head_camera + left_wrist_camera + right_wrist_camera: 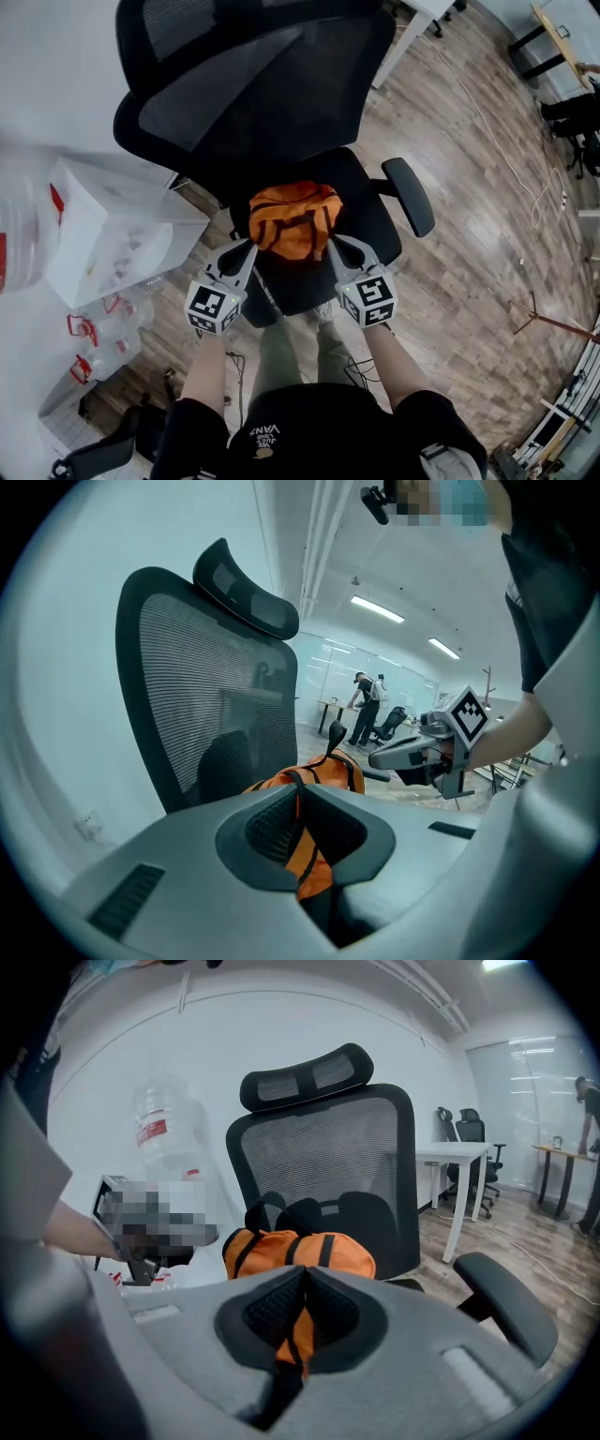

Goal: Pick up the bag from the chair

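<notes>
Two grippers are in my hands, and both point forward and a little down at the orange bag (295, 217). The bag lies on the seat of the black chair (373, 225), and its long axis goes across, from my left to my right. So it is straight in front of my fingers and between them. The left gripper (248, 249) has its tip at the near left corner of the bag, and the right gripper (333, 246) at the near right corner. I judge that neither hand is nearer; they stand about even, each just beside its own end. Whether the tips touch the fabric I cannot tell from above.

The jaws of both grippers are pressed together, with only a thin slit between the pads, and nothing is caught in them. Through the slit I see only the orange fabric and the black straps (327, 1251) further ahead. To my mind, the jaws must first open before they can take an end or a strap of the bag.
</notes>
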`<state>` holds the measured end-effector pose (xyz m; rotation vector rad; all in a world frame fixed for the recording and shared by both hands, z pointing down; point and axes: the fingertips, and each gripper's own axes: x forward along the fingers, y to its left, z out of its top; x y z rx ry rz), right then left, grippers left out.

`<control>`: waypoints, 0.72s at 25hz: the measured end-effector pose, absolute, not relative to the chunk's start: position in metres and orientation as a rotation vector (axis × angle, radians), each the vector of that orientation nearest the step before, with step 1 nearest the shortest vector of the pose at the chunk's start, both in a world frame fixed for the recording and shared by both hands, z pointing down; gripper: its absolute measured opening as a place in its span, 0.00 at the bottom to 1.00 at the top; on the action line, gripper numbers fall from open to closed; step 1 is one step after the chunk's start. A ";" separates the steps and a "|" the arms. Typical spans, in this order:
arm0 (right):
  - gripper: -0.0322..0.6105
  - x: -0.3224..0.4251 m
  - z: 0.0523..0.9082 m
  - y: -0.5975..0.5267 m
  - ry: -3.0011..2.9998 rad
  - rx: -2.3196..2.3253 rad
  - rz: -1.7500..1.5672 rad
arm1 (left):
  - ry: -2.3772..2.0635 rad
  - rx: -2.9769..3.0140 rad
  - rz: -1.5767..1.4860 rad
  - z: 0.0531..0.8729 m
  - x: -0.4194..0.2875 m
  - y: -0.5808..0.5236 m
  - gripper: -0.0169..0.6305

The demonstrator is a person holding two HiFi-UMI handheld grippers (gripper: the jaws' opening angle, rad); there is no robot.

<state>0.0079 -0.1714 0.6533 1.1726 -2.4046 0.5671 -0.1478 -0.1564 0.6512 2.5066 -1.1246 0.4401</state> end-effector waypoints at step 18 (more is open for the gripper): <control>0.32 0.005 0.703 -0.170 -2.344 1.107 0.658 | -0.990 2.503 0.554 0.693 -0.127 -0.152 0.31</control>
